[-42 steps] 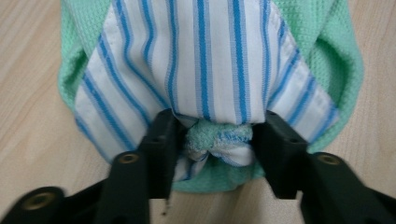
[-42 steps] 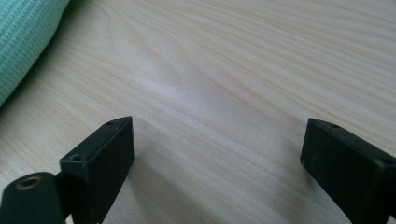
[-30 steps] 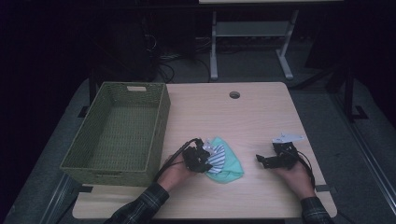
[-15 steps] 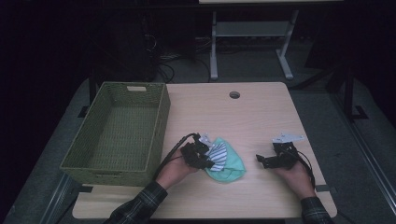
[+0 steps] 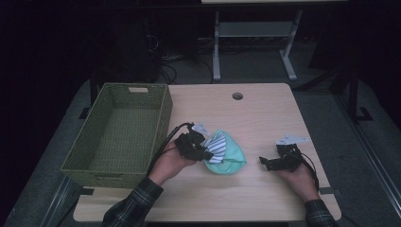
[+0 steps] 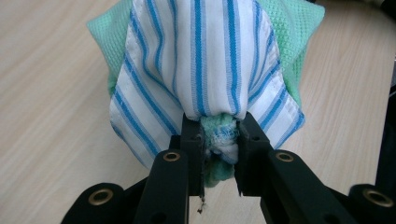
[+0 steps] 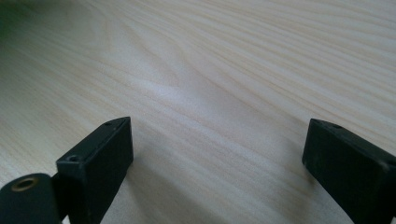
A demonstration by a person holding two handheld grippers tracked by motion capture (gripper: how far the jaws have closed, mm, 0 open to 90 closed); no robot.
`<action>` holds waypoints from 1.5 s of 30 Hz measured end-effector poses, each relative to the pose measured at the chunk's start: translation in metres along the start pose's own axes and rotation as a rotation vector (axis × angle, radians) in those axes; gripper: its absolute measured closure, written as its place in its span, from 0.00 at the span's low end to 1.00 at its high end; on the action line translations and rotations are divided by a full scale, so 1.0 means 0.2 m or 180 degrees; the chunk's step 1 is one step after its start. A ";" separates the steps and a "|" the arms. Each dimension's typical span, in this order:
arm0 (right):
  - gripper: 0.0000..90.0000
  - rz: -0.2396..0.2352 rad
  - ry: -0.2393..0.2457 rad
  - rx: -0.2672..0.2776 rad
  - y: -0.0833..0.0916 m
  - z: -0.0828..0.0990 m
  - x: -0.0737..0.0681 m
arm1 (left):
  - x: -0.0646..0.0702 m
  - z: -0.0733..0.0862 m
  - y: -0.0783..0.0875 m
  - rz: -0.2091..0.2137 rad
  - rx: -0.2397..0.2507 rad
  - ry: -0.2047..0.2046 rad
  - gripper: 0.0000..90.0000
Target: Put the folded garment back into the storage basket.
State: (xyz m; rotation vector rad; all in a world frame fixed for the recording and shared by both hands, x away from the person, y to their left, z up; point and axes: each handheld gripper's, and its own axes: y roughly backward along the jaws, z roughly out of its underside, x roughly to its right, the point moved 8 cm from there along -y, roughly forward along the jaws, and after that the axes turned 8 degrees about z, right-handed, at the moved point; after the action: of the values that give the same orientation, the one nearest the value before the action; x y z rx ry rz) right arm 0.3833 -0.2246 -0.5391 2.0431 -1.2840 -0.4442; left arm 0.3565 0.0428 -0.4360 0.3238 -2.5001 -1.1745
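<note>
A white cloth with blue stripes [image 6: 205,60] lies bunched together with a mint green cloth [image 6: 292,37] near the middle of the wooden table [image 5: 265,118]. My left gripper [image 6: 219,135] is shut on a pinched fold of both cloths, and in the high view it [image 5: 204,152] sits at the left edge of the cloth bundle [image 5: 226,152]. Over at the right, my right gripper [image 5: 265,163] rests low on the table, open, and in its own view [image 7: 217,154] nothing but bare wood lies between the jaws.
A green woven basket [image 5: 163,116] stands on the left part of the table, empty inside. A round cable hole [image 5: 237,96] is at the table's far edge. Table legs and cables lie on the dark floor behind.
The left gripper has pulled the striped and green cloths up and slightly left, bunching them more. The right gripper has stayed in place.
</note>
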 end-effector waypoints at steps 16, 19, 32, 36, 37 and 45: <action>0.09 0.0000 -0.0002 -0.0004 0.00 0.00 0.00 | -0.06 -0.04 0.25 -0.0176 0.0110 0.0031 0.84; 0.09 0.0001 -0.0003 -0.0003 0.00 0.00 0.00 | -0.07 -0.04 0.30 -0.0198 0.0128 0.0035 0.84; 0.09 0.0006 -0.0009 -0.0004 0.00 0.00 0.00 | -0.14 -0.03 0.49 -0.0433 0.0232 0.0125 0.84; 0.09 0.0009 -0.0013 -0.0005 0.00 0.00 0.00 | -0.17 -0.01 0.55 -0.0511 0.0255 0.0170 0.84; 0.09 0.0009 -0.0012 -0.0005 0.00 0.00 0.00 | -0.17 -0.01 0.56 -0.0532 0.0259 0.0177 0.84; 0.09 0.0011 -0.0018 -0.0005 0.00 0.00 0.00 | -0.24 0.04 0.69 -0.0684 0.0320 0.0295 0.84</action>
State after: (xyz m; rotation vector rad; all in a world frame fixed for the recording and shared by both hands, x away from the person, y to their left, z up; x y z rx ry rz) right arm 0.3835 -0.2251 -0.5391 2.0393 -1.2898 -0.4496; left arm 0.3889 0.1523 -0.3433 0.6730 -2.4953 -1.0855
